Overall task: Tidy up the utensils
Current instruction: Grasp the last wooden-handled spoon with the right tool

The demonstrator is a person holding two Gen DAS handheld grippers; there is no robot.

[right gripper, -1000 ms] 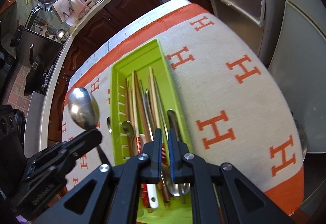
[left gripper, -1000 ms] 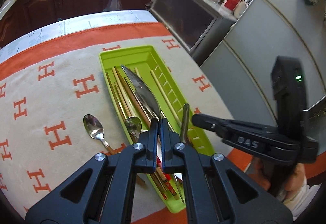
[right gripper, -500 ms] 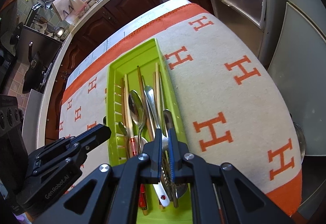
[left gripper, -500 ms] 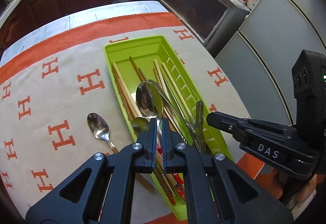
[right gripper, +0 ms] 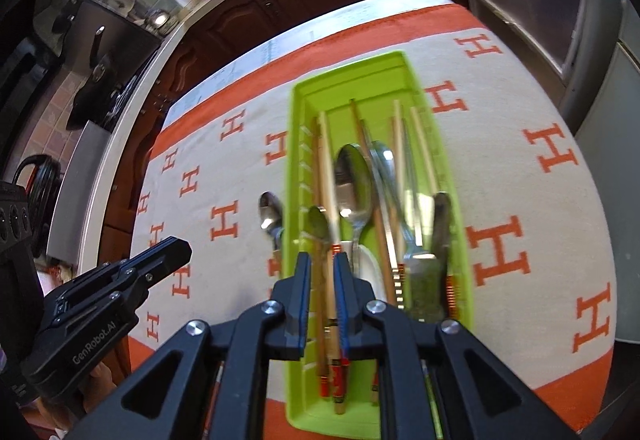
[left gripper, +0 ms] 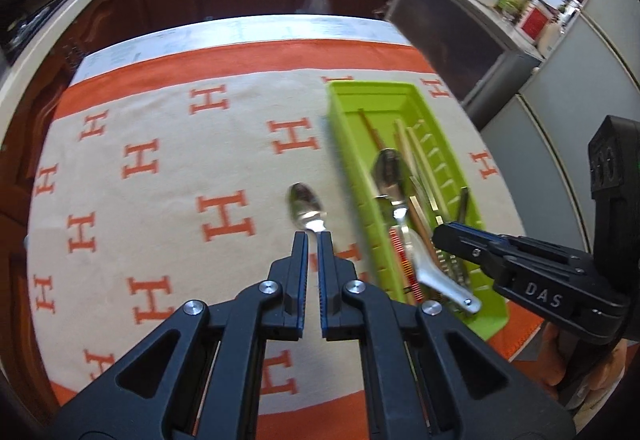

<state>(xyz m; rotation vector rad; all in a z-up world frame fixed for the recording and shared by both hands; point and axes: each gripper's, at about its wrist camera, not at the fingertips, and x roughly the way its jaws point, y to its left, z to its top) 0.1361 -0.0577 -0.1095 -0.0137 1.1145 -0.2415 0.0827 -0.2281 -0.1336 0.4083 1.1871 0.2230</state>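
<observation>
The left gripper (left gripper: 312, 240) hangs over the cream cloth with orange H marks (left gripper: 160, 168), its jaws drawn almost together with nothing between them; its fingertips sit just short of a loose steel spoon (left gripper: 306, 204) that lies on the cloth, bowl pointing away, close beside the left wall of the lime-green cutlery tray (left gripper: 340, 108). The right gripper (right gripper: 322, 260) hovers above the near end of that tray (right gripper: 296, 96); its jaws have just been opening and now stand slightly apart, gripping nothing, with the wooden chopsticks (right gripper: 326, 160) in the tray showing through the gap below. Inside the tray lie a large spoon (right gripper: 352, 176) with its bowl up, a smaller spoon (right gripper: 318, 226) to its left, a fork (right gripper: 420, 272), more chopsticks (right gripper: 422, 144) along the right side and a dark-handled piece (right gripper: 442, 216) by the right wall. The loose spoon (right gripper: 270, 208) appears outside the tray's left wall here too. Part of a person's hand (left gripper: 560, 356) shows under the right gripper's body.
</observation>
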